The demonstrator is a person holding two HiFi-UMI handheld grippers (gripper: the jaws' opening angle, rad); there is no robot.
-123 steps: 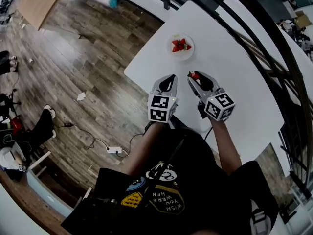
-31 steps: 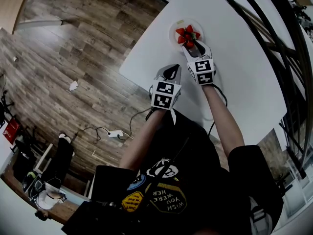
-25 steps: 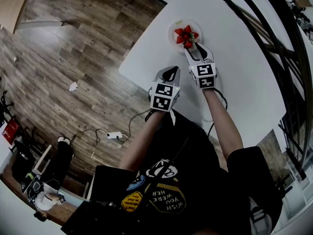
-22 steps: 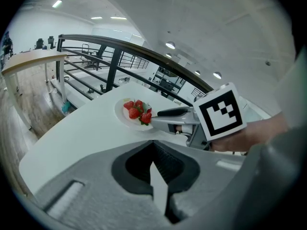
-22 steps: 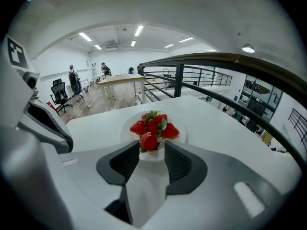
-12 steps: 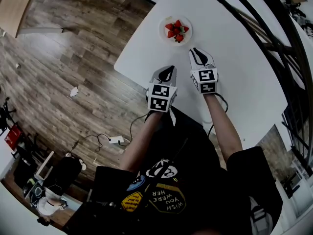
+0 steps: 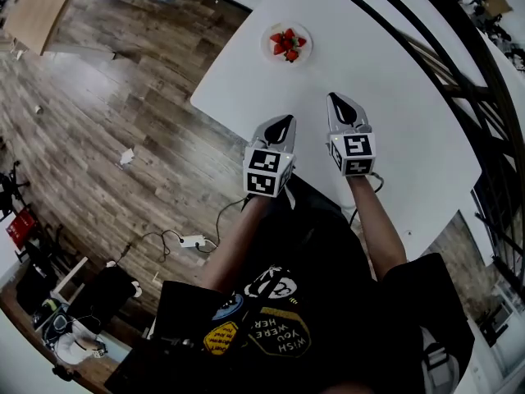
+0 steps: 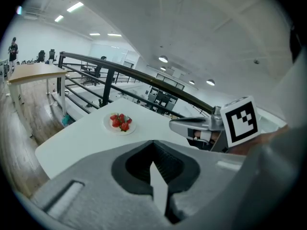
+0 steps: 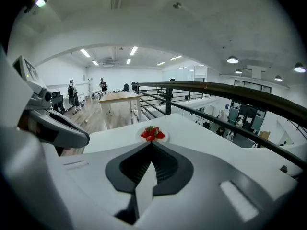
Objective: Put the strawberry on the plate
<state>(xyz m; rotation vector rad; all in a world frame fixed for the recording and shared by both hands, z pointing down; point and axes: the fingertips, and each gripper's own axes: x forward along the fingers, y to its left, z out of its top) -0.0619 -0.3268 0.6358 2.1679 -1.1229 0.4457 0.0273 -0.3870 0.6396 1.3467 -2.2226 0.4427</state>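
Observation:
A small white plate (image 7: 268,48) sits near the far corner of the white table (image 7: 402,97), with several red strawberries (image 7: 287,43) piled on it. My right gripper (image 7: 336,99) hovers over the table, well short of the plate, shut and empty. My left gripper (image 7: 284,121) hangs beside it at the table's near edge, also shut on nothing. In the left gripper view the strawberries (image 8: 120,121) lie ahead to the left, with the right gripper (image 8: 173,124) to the right. The right gripper view has the strawberries (image 9: 152,133) straight past its tips (image 9: 152,145).
A black railing (image 7: 435,56) runs along the table's far side. Wood floor (image 7: 123,97) lies below on the left, with a power strip and cable (image 7: 190,240). A wooden table (image 9: 117,98) and people (image 9: 72,92) stand far off.
My right gripper, which carried a strawberry to the plate, has let it go, drawn back toward me and shut. The left gripper has barely moved.

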